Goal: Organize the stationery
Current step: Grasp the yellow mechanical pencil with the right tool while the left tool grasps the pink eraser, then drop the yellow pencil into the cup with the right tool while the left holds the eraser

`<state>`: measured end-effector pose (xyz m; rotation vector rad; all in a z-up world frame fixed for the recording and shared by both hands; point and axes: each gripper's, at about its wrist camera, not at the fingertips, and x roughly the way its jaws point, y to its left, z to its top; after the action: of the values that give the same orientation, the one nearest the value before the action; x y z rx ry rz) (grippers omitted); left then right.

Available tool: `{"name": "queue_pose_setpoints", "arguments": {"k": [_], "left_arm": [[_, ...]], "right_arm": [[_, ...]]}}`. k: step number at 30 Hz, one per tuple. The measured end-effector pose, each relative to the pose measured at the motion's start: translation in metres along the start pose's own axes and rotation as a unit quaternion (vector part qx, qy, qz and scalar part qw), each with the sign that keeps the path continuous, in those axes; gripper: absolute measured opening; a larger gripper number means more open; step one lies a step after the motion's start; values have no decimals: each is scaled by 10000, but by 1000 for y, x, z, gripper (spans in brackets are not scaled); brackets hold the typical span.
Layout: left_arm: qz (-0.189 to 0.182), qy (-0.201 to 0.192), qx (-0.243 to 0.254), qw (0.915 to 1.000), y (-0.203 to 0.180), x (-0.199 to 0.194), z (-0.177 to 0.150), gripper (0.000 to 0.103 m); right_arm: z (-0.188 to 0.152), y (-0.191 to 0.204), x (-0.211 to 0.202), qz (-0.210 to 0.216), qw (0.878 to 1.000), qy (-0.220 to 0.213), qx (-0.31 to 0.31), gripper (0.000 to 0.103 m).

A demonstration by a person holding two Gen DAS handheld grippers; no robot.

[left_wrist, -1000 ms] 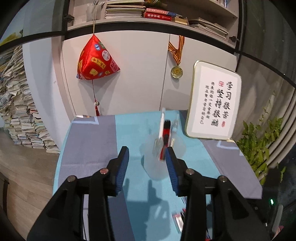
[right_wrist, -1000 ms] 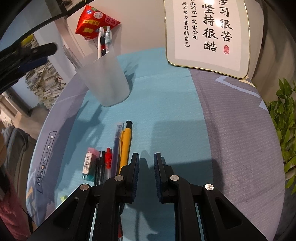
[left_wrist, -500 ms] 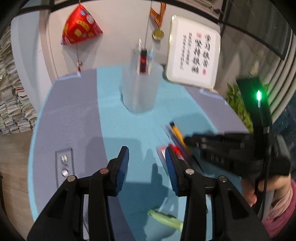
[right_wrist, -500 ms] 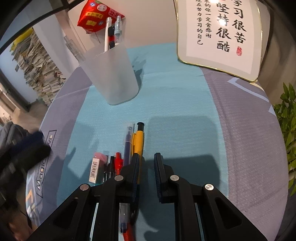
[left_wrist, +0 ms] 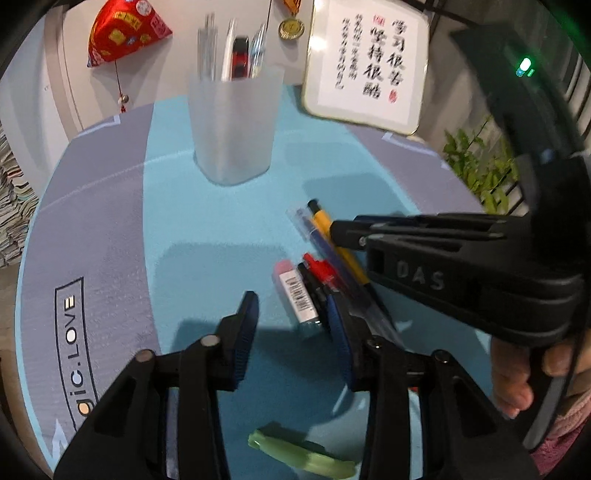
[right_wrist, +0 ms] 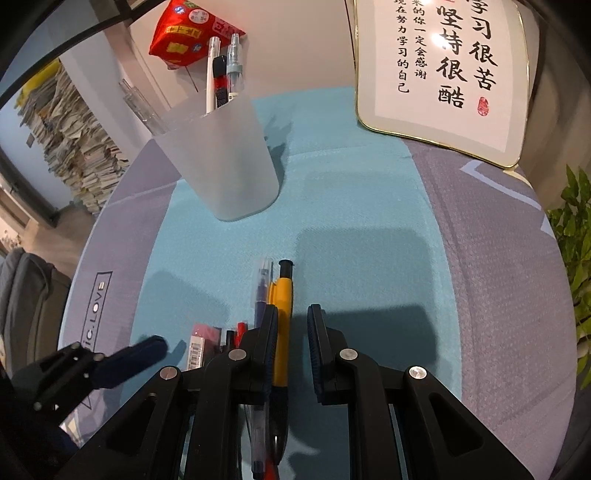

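Observation:
A frosted pen cup (left_wrist: pixel 234 125) (right_wrist: pixel 221 158) stands at the back of the table with several pens in it. On the blue mat lie a yellow pen (left_wrist: pixel 332 240) (right_wrist: pixel 282 317), a blue pen (left_wrist: pixel 317 240) (right_wrist: pixel 261 291), a red pen (left_wrist: pixel 321 267), a black pen and a pink eraser (left_wrist: pixel 295 291) (right_wrist: pixel 201 341). My left gripper (left_wrist: pixel 291 325) is open and empty, low over the eraser. My right gripper (right_wrist: pixel 291 328) (left_wrist: pixel 341 230) is open, its jaws astride the yellow pen's body.
A framed calligraphy sign (left_wrist: pixel 367 66) (right_wrist: pixel 443 74) leans at the back right. A green object (left_wrist: pixel 299 452) lies near the front edge. A plant (left_wrist: pixel 480 166) stands to the right. A red pouch (left_wrist: pixel 125 33) hangs on the wall behind.
My left gripper has swung down from the cup to the pile of pens and eraser. My right gripper has moved forward over the yellow pen and opened slightly.

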<state>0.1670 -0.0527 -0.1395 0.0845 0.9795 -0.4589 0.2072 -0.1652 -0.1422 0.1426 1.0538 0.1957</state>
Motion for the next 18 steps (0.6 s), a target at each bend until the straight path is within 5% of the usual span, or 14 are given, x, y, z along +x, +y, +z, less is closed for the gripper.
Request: {"name": "queue_pose_setpoints", "arguments": {"k": [6, 18], "left_arm": [[-33, 100, -192, 9998, 16, 1, -5, 13], [63, 48, -154, 9998, 19, 5, -1, 12]], "right_arm": [[5, 5, 8, 23, 10000, 59, -45, 15], [23, 25, 24, -320, 9988, 96, -351, 15]]}}
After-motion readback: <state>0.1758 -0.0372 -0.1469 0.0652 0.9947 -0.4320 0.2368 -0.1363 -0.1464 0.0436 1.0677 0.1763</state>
